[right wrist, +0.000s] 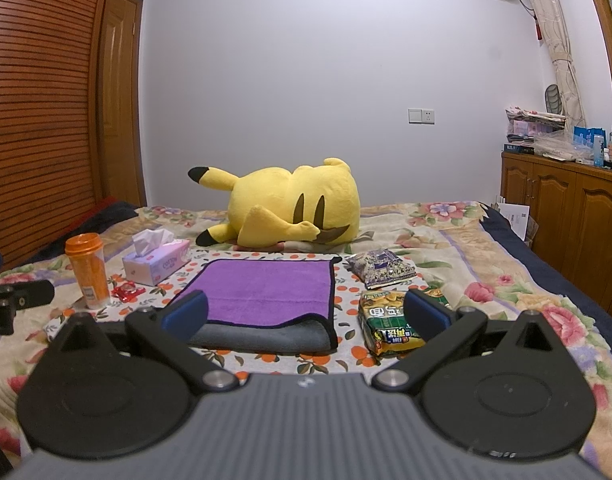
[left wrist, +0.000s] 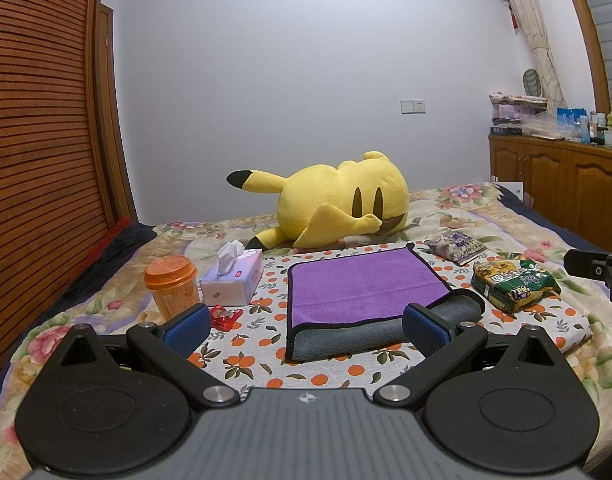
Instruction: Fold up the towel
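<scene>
A purple towel (left wrist: 362, 288) with a grey underside and black trim lies folded on an orange-print cloth (left wrist: 265, 344) on the bed. Its near edge shows the grey layer under the purple one. It also shows in the right wrist view (right wrist: 265, 292). My left gripper (left wrist: 306, 326) is open and empty, just before the towel's near edge. My right gripper (right wrist: 306, 314) is open and empty, near the towel's front right corner. The right gripper's tip shows at the right edge of the left wrist view (left wrist: 598, 270).
An orange cup (left wrist: 173, 286), a tissue box (left wrist: 233, 280) and a red wrapper (left wrist: 225, 316) lie left of the towel. A green snack bag (left wrist: 514, 284) and a purple snack bag (left wrist: 456, 246) lie to its right. A yellow plush toy (left wrist: 338, 208) lies behind it.
</scene>
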